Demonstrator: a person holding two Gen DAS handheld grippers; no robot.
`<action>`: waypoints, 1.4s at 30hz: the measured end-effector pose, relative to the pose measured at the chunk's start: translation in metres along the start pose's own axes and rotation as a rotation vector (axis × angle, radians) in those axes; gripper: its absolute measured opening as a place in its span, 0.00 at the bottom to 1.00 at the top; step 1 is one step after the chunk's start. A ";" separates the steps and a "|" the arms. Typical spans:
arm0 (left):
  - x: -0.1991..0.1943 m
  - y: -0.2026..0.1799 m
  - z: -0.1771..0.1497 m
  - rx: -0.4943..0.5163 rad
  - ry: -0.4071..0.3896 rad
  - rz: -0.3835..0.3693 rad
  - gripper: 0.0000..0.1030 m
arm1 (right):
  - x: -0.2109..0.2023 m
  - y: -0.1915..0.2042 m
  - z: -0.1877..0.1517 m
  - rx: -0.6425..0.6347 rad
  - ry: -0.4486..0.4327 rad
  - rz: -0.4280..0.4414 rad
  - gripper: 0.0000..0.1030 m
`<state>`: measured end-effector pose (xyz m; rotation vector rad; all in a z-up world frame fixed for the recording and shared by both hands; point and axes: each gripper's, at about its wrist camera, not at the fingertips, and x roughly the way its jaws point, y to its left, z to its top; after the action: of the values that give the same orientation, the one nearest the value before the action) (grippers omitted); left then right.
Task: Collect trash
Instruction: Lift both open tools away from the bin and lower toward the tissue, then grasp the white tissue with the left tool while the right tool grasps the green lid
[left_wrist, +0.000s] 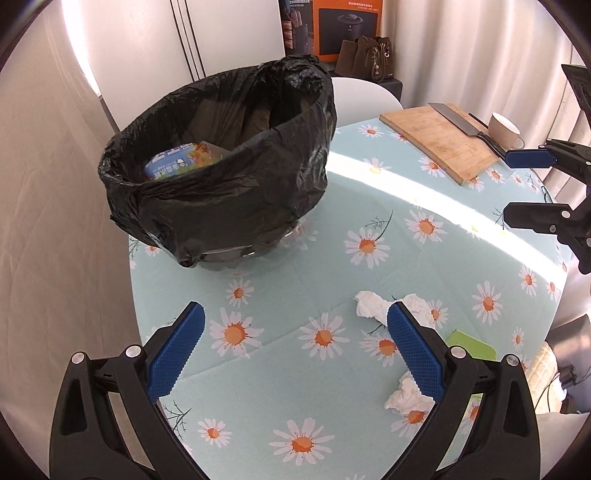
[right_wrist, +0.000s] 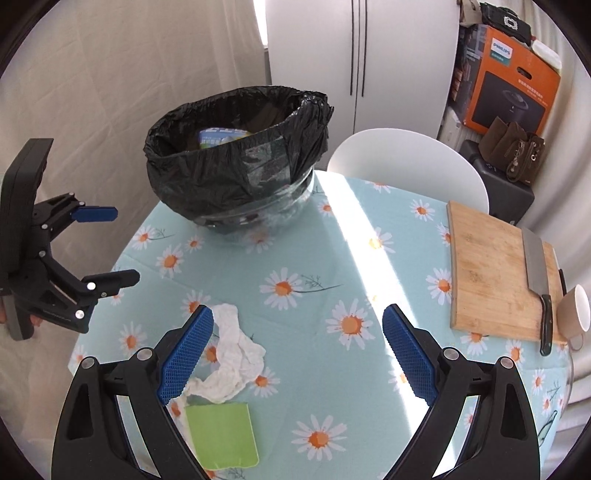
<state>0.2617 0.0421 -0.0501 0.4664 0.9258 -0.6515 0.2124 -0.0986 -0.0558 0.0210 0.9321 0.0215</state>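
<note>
Both grippers empty, jaws spread: left gripper (left_wrist: 295, 332), right gripper (right_wrist: 297, 332). You hover them above the table (right_wrist: 314, 258), ready to pick. Crumpled tissue (right_wrist: 236, 354) and green packet (right_wrist: 221, 435) lie near you; lined bin (right_wrist: 240, 162) stands beyond, mouth open for drops.

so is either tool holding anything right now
Nothing is held. The left tool and right tool are both open and empty above the table; the tissue lies loose.
</note>
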 end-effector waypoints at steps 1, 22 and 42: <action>0.004 -0.005 -0.002 0.015 0.012 -0.014 0.94 | 0.002 0.000 -0.006 0.003 0.014 -0.001 0.86; 0.077 -0.070 -0.034 0.323 0.162 -0.214 0.94 | 0.044 0.009 -0.108 0.179 0.241 0.042 0.86; 0.102 -0.104 -0.052 0.530 0.201 -0.303 0.94 | 0.086 0.023 -0.160 0.258 0.366 0.005 0.74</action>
<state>0.2046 -0.0322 -0.1734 0.8848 1.0213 -1.1528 0.1351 -0.0714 -0.2191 0.2664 1.2958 -0.0932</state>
